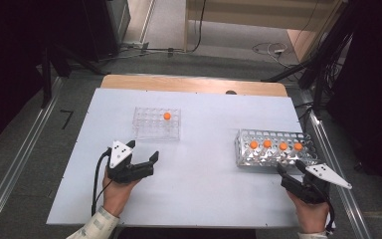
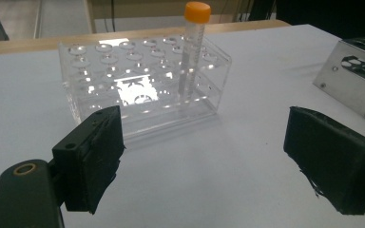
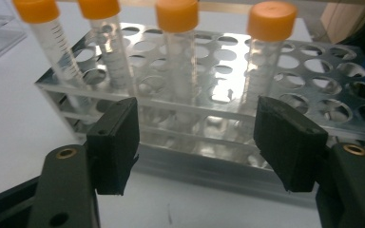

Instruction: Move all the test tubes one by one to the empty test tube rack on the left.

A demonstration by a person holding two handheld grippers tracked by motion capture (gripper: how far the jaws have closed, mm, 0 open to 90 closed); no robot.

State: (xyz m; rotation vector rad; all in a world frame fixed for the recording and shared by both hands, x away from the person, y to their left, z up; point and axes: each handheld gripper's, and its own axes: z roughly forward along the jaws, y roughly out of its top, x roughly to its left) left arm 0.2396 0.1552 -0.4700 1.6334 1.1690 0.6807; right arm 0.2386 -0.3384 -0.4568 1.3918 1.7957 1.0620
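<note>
A clear acrylic rack [image 1: 146, 130] stands left of the table's middle with one orange-capped tube [image 1: 167, 116] upright in it. My left gripper [image 1: 143, 150] is open and empty just in front of it. In the left gripper view the clear rack [image 2: 138, 95] and its tube [image 2: 193, 47] lie ahead between the spread pads [image 2: 97, 152]. A metal rack [image 1: 243, 155] at the right carries several orange-capped tubes [image 1: 267, 144] in its front row. My right gripper [image 1: 289, 167] is open, close to the metal rack's [image 3: 313, 71] front wall, facing the tubes [image 3: 178, 52].
The racks rest on a white board [image 1: 204, 189] over a wooden table whose far edge [image 1: 194, 83] shows. A corner of the metal rack [image 2: 356, 80] sits at the right in the left gripper view. Open board lies between the racks and along the front.
</note>
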